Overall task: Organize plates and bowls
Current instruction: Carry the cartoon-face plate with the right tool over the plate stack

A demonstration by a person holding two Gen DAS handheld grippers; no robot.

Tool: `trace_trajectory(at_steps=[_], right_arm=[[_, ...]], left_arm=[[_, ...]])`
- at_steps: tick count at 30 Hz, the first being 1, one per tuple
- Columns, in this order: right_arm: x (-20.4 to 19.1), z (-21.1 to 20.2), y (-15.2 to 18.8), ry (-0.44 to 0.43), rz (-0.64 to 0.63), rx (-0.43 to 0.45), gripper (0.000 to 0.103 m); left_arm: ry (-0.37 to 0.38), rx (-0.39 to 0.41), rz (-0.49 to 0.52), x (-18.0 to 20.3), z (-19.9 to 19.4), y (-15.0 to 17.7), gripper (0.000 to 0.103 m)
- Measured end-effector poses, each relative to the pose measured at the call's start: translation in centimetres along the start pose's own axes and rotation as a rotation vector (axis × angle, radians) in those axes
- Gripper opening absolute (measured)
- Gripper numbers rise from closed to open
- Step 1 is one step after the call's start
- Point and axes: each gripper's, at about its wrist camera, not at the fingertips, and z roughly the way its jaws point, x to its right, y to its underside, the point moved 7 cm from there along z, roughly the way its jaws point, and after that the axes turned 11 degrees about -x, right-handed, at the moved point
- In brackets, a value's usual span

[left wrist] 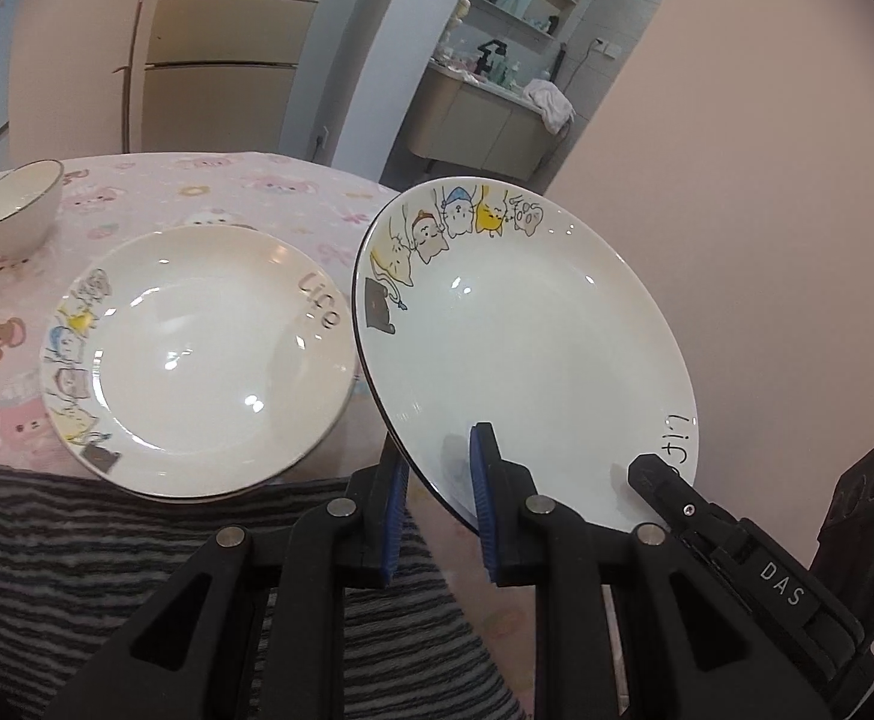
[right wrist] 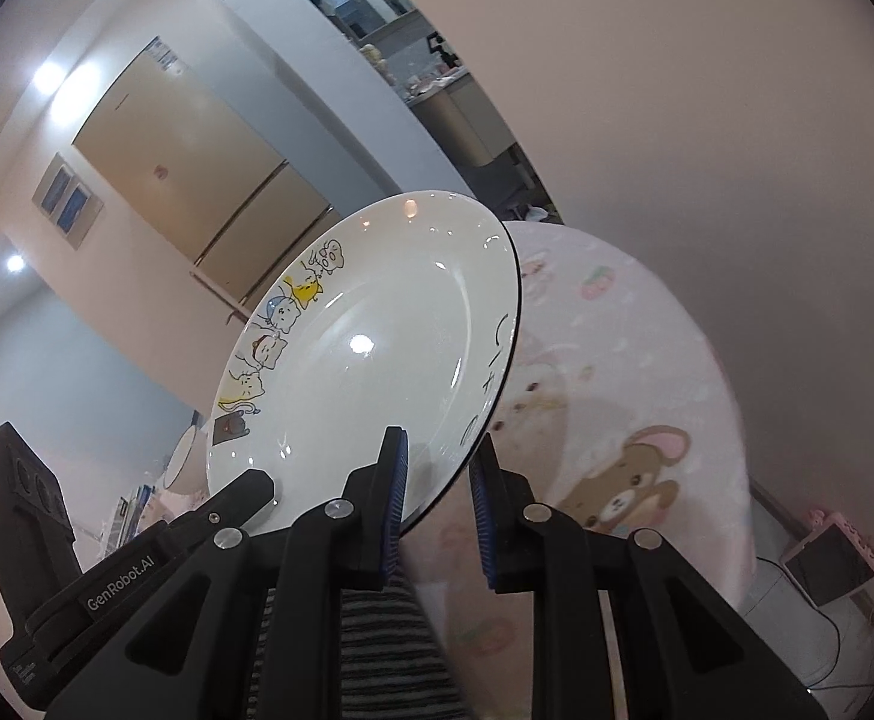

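A white plate with cartoon cats (left wrist: 527, 348) is held tilted in the air, right of the table. My left gripper (left wrist: 437, 498) is shut on its near rim, one finger on each face. My right gripper (right wrist: 437, 498) is shut on the same plate (right wrist: 365, 360) at its near rim; its finger (left wrist: 665, 480) shows in the left wrist view on the plate's rim. A second matching plate (left wrist: 197, 360) lies flat on the pink tablecloth (left wrist: 245, 192). A white bowl (left wrist: 17, 207) stands upright at the far left.
A grey striped cloth (left wrist: 137, 540) covers the table's near edge. A pink wall (left wrist: 767, 180) stands close on the right. A pink-cased device (right wrist: 833, 564) sits on a low white stand at the lower right.
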Motion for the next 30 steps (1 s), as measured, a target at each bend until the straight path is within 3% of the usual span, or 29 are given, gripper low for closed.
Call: trace_trajectory(at_steps=[8,18,30], right_arm=[[-5.3,0.6,1.2,-0.035,-0.081,-0.022,0.022],[-12.0,4.3,3.4,-0.057,-0.155,-0.085,0.022],[-13.8,7.1,5.4,-0.03,-0.179,-0.138,0.023]], left_arm=[[-0.029,0.056,-0.047,-4.0,-3.7,-0.5,0.018],[-0.068,0.068,-0.137,-10.9,-5.9,0.1,0.019],[-0.095,0.034,-0.178,-14.0,-5.3,1.0,0.019]])
